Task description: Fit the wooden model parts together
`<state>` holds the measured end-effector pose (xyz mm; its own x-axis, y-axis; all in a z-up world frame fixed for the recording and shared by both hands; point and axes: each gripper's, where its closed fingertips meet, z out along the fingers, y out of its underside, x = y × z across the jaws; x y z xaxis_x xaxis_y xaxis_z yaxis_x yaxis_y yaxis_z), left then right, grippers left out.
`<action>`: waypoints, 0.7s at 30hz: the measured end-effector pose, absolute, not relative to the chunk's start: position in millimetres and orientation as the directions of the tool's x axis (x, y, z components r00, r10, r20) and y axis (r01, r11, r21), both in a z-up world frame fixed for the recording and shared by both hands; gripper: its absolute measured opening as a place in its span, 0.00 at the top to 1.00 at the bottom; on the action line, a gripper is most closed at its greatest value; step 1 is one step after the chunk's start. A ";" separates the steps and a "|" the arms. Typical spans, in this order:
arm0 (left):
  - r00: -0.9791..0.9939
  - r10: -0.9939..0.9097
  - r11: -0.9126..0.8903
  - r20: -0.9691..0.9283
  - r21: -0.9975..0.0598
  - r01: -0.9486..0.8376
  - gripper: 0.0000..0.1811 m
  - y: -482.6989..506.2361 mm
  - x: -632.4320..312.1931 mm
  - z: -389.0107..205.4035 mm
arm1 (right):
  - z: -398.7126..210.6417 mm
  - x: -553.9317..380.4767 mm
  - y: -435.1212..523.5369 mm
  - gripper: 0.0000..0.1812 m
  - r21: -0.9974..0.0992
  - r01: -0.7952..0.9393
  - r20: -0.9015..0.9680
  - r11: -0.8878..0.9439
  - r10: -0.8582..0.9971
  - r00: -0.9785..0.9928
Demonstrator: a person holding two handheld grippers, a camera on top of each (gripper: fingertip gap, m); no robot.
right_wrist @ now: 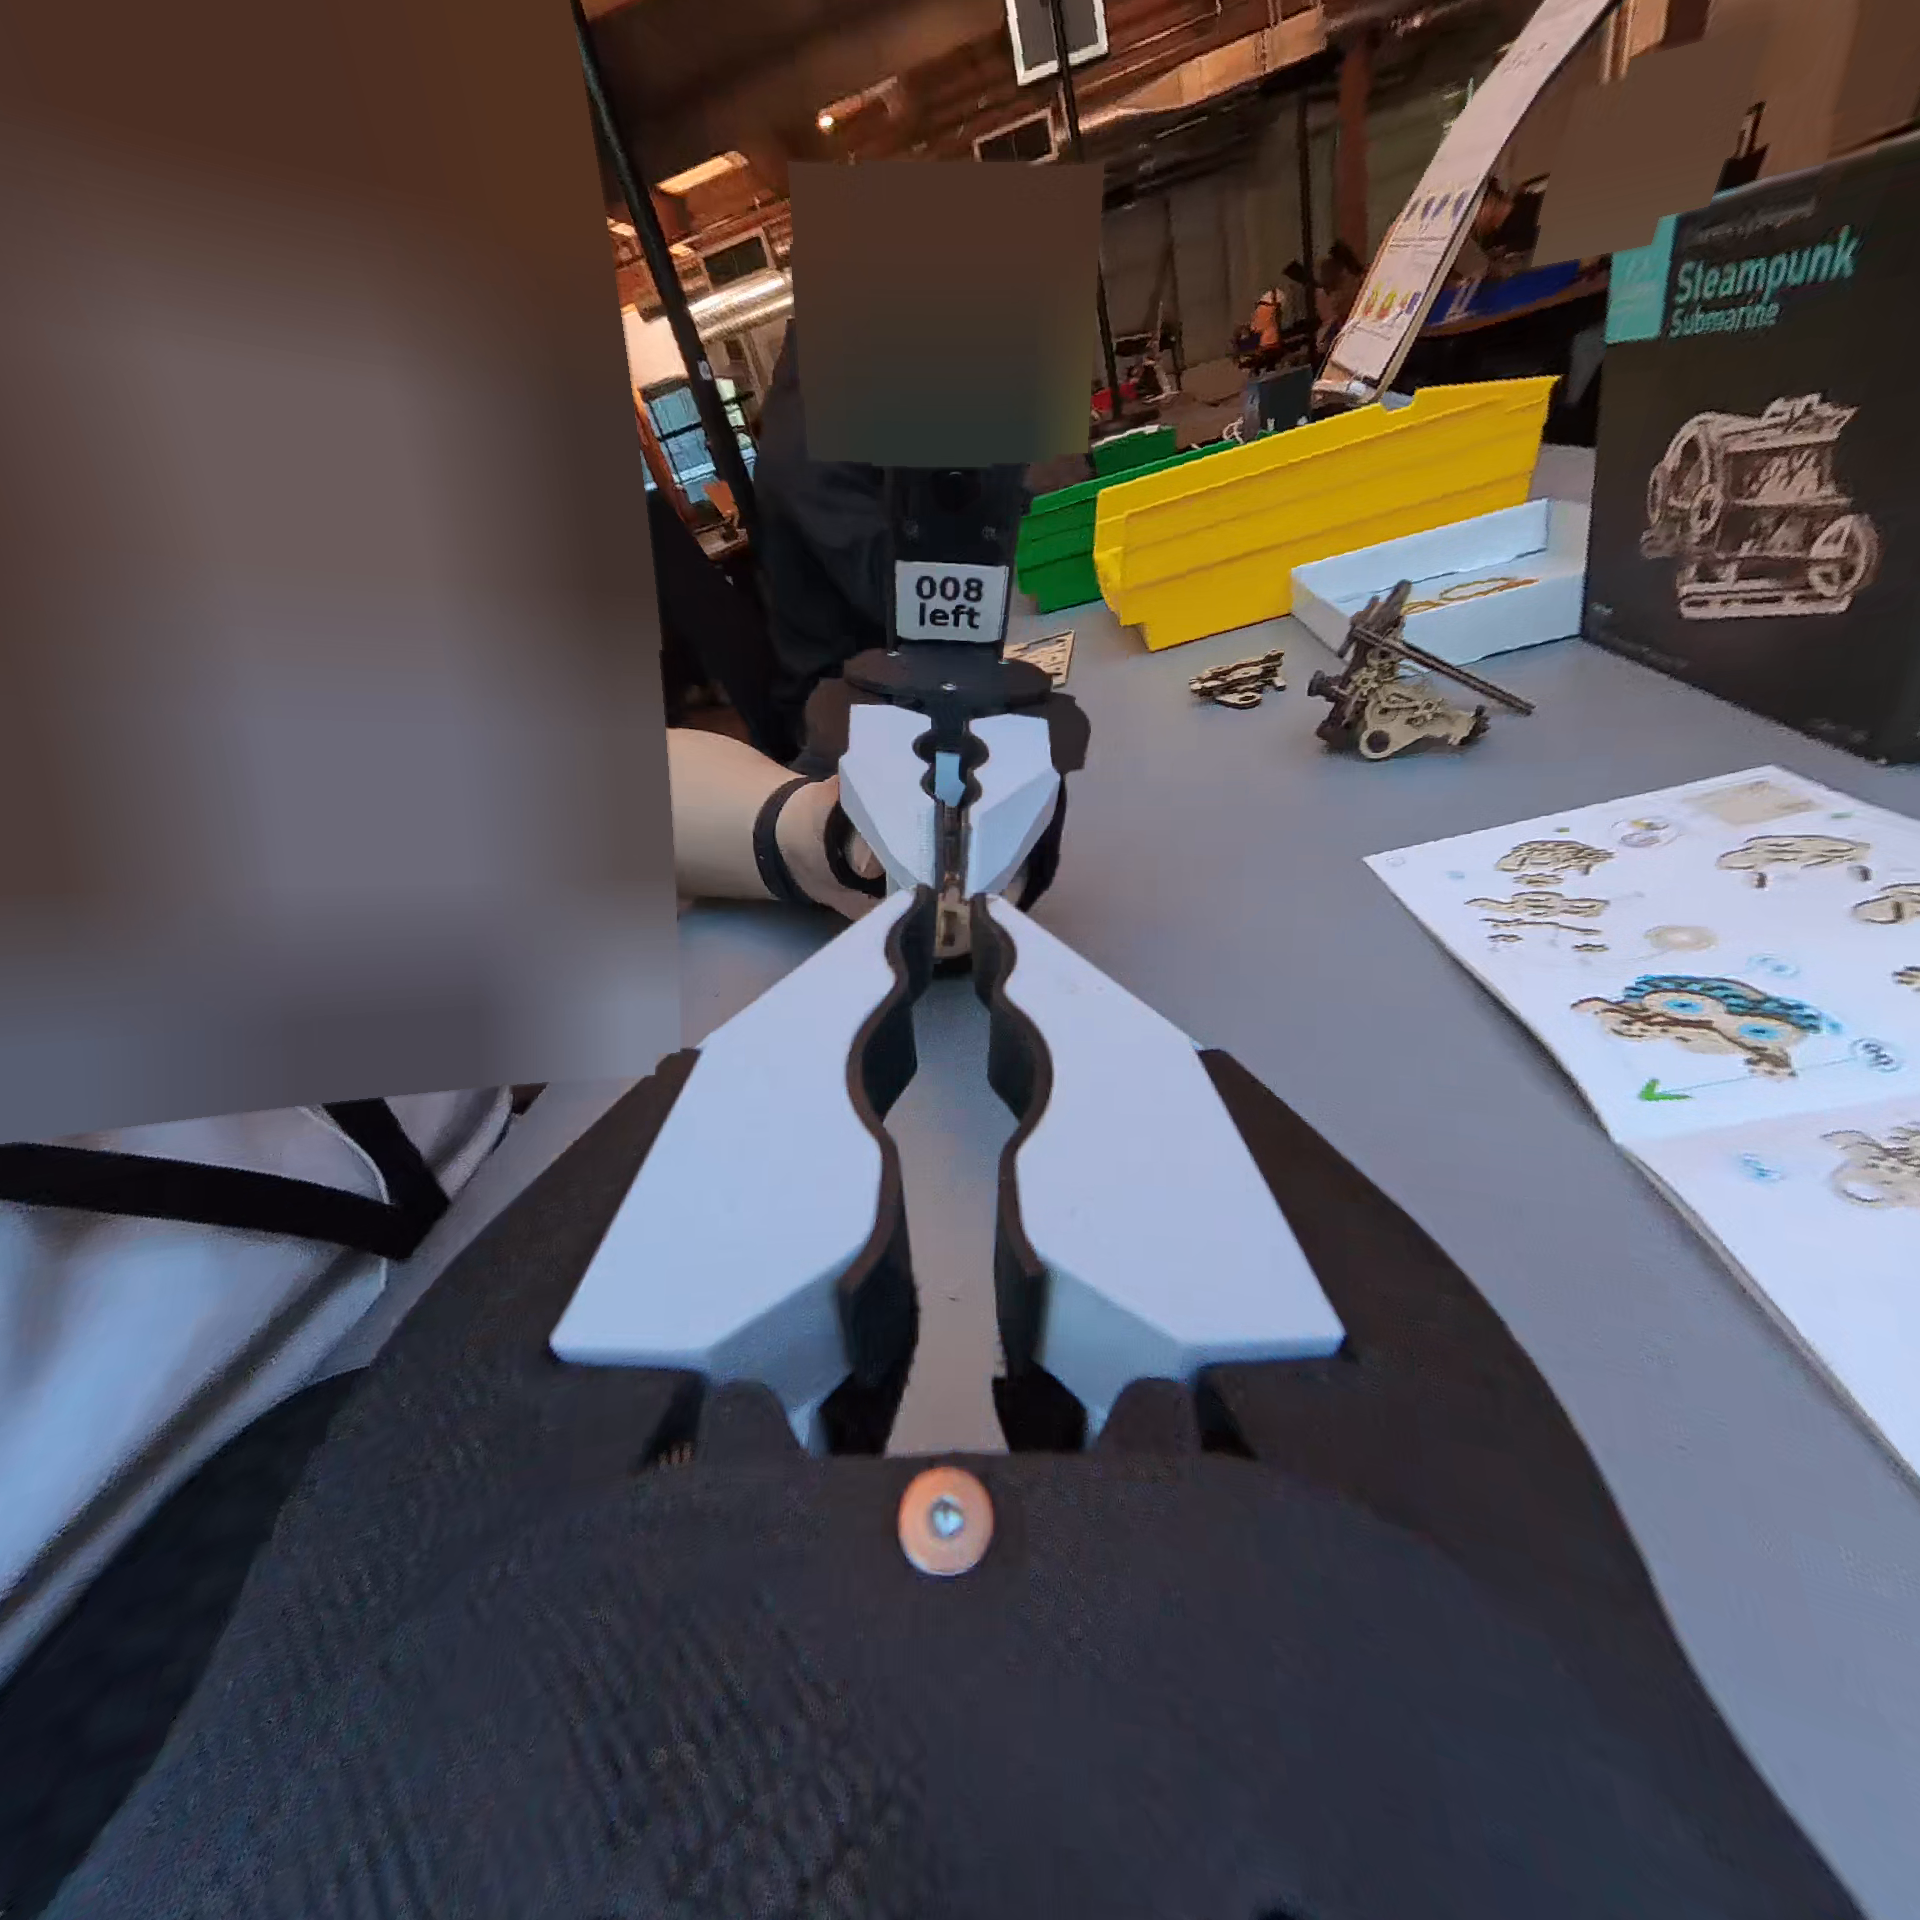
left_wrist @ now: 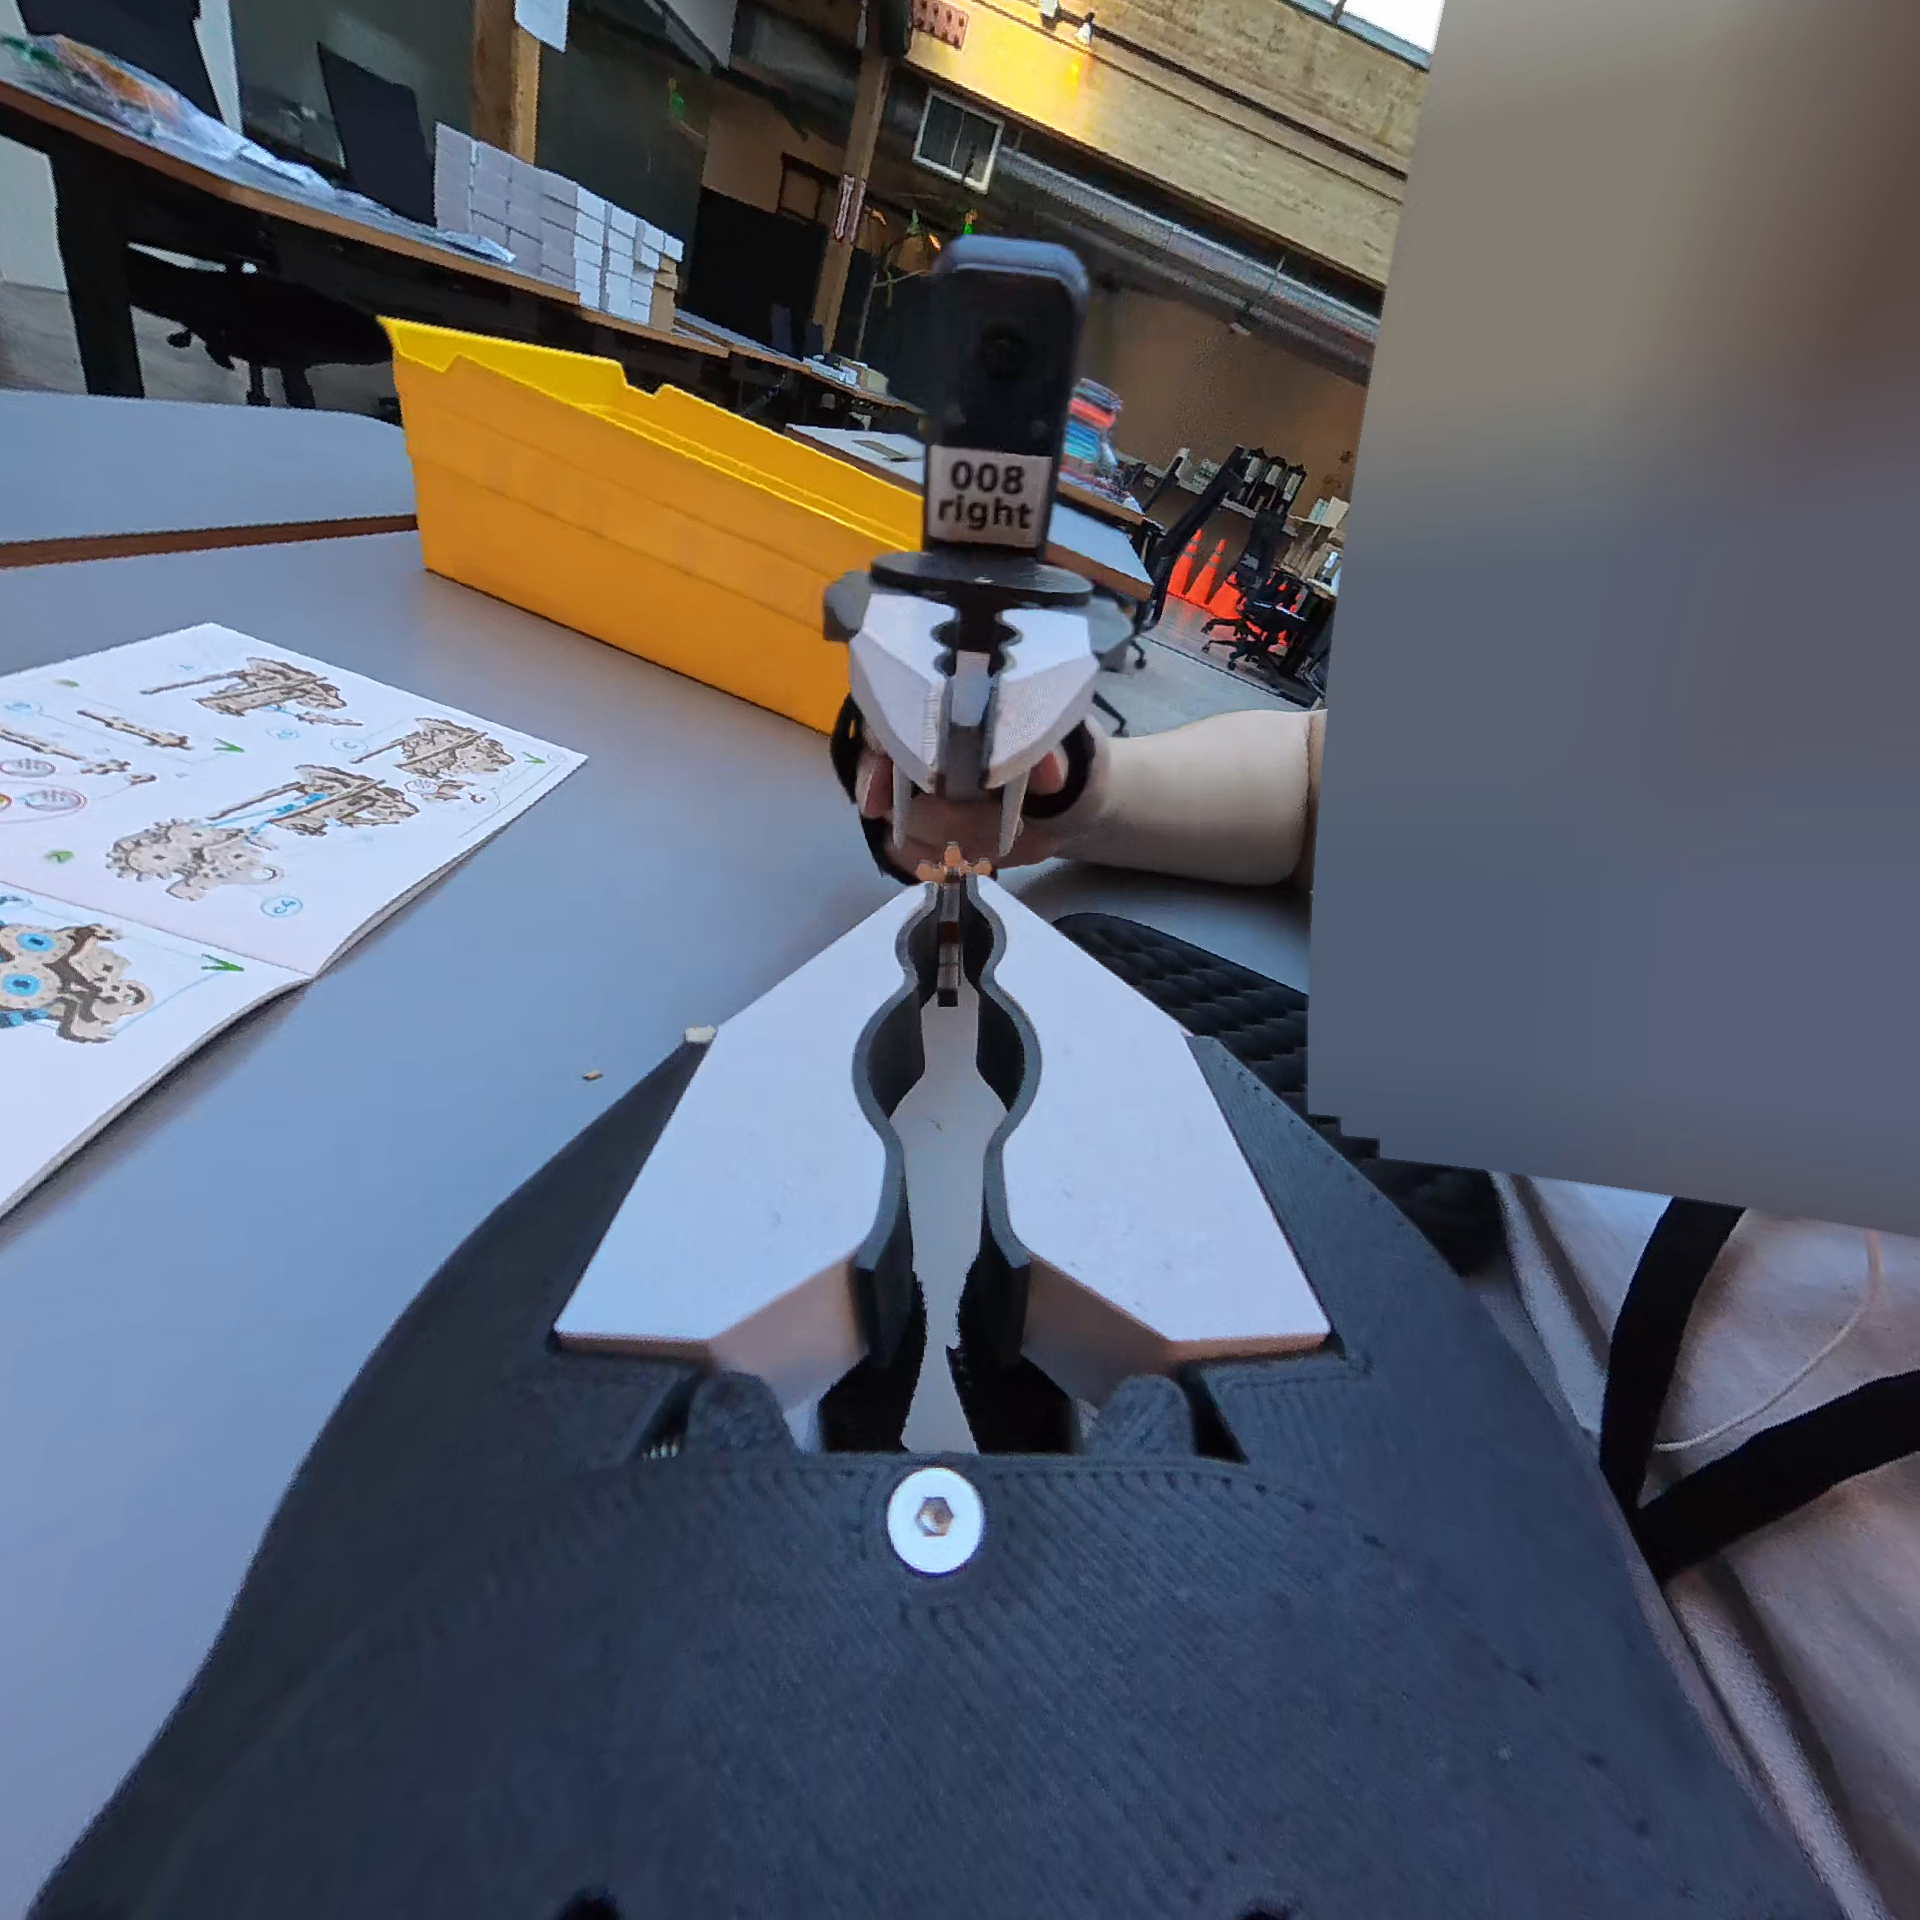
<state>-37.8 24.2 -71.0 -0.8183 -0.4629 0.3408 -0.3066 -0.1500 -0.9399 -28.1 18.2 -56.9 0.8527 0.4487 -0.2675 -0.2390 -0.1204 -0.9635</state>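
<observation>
Grey table [right_wrist: 1299,831]: work surface carrying everything listed below.
Dark kit box [right_wrist: 1756,468]: stands upright at the far right of the right wrist view, behind the booklet.
Yellow bin [left_wrist: 644,520]: long plastic tray lying on the table; in the right wrist view a green bin [right_wrist: 1070,530] lies just behind it.
Instruction booklet [left_wrist: 239,790]: open flat beside the working area.
White tray [right_wrist: 1455,592]: shallow, near the yellow bin, with flat wooden pieces inside.
Left gripper [left_wrist: 948,891]: jaws drawn nearly together, pinching a thin wooden part [left_wrist: 948,951] edge-on at the fingertips.
Right gripper [right_wrist: 948,902]: jaws likewise closed in on a small wooden piece [right_wrist: 948,925]; its shape is too small to tell.
Meeting point: the two grippers face each other tip to tip above the table, and the held parts sit touching or just apart; which cannot be told.
Partly built wooden assembly [right_wrist: 1392,696]: rests on the table before the white tray, with a loose fretwork piece [right_wrist: 1236,681] beside it.
Handling (judgement): laser-cut plywood of this kind is light and stiff but brittle at tabs and thin necks. Hold on the broad flat faces near the joint, and press straight along the slot, since twisting could snap a tab.
</observation>
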 end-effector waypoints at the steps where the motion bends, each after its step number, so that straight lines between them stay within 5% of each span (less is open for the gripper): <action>1: -0.827 -0.457 -0.144 0.328 -0.945 -0.294 1.00 22.9 -39.4 -70.2 | -60.1 -29.2 19.1 0.98 -0.963 -0.236 -0.270 -0.131 0.450 0.851; 21: -0.840 -0.438 -0.140 0.321 -0.947 -0.289 1.00 15.9 -47.0 -69.6 | -69.7 -49.0 23.4 1.00 -0.960 -0.223 -0.276 -0.167 0.451 0.849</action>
